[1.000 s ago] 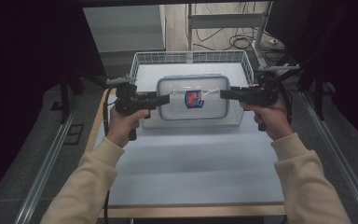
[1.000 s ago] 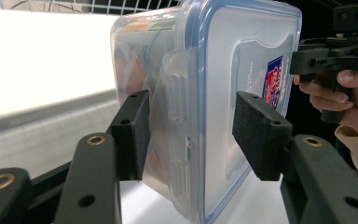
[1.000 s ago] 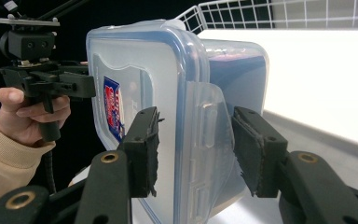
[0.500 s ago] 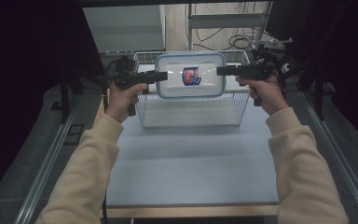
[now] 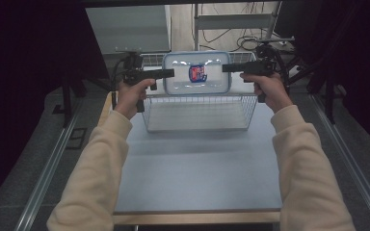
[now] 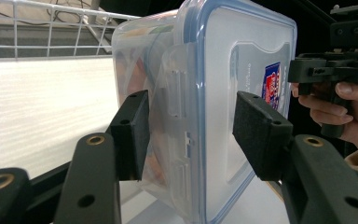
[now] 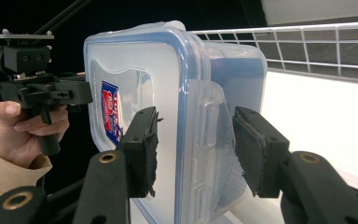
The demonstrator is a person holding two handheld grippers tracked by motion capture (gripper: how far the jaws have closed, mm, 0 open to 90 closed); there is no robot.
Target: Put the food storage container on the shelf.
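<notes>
A clear plastic container (image 5: 197,73) with a blue-rimmed lid and a red-and-blue label is held up above the far part of a wire basket (image 5: 198,113) on the table (image 5: 197,178). The left gripper (image 5: 166,73) holds its left end, the right gripper (image 5: 227,68) its right end, each one's jaws straddling a side latch, lid toward the person

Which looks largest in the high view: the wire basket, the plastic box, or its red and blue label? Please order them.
1. Wire basket, largest.
2. Plastic box, held above it and nearer the camera, yet plainly smaller.
3. Label, smallest.
</notes>
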